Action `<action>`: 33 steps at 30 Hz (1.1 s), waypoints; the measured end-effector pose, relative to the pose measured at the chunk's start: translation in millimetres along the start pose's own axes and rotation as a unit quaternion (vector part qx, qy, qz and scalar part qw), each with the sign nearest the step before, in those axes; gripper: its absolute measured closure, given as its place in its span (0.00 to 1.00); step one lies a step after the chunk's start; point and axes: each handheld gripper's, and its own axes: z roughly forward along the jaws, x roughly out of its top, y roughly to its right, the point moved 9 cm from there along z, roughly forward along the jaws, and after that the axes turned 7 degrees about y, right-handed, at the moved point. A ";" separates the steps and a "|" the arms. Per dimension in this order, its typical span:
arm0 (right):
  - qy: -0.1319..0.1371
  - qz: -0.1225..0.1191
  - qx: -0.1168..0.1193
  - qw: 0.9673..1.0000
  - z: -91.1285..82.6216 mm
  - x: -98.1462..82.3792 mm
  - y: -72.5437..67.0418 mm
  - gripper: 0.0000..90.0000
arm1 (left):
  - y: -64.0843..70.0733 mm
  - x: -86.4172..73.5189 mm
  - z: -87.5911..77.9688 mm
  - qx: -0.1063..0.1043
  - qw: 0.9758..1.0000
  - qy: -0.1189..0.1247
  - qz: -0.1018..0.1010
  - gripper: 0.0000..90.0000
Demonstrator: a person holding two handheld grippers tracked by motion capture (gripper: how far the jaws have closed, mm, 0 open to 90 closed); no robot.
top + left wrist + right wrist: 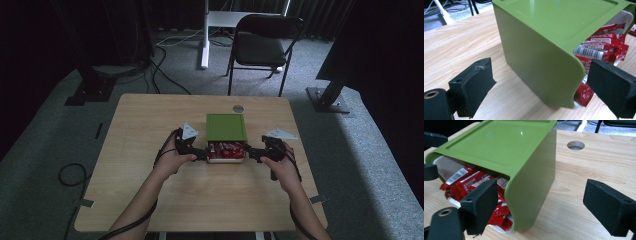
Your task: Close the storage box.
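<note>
The green box (226,127) stands on the wooden table (150,130), towards its far middle, with a white drawer (226,160) pulled out of its near side. We read no brand name: the red packets (226,150) in the drawer carry white print too small to make out, and one packet shows a white panel with a black barcode (587,52) in the left gripper view. The box has a smooth, glossy shell with rounded corners and a shallow recessed panel on its top face. The packets lie loosely heaped, some spilling past the shell's front edge.

We see the left gripper (198,151) at the drawer's left front corner with its jaws spread wide; in the left gripper view they straddle the box's corner without touching it. The right gripper (251,152) sits at the drawer's right front corner, jaws likewise spread, one pad (482,202) in front of the packets. A round hole (576,145) shows in the tabletop behind the box.
</note>
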 end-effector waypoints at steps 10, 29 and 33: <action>0.013 0.007 -0.001 1.000 -6.2 -1.7 -0.7 0.13 | -3.2 -5.8 -14.3 0.009 1.000 0.007 -0.003 0.08; 0.007 -0.003 -0.018 1.000 -25.7 -20.3 9.2 0.14 | -22.2 -26.5 -40.0 0.047 0.999 0.001 -0.015 0.09; 0.004 -0.004 -0.024 1.000 -27.7 -25.8 12.3 0.14 | -26.9 -35.7 -44.9 0.053 0.998 -0.002 -0.024 0.08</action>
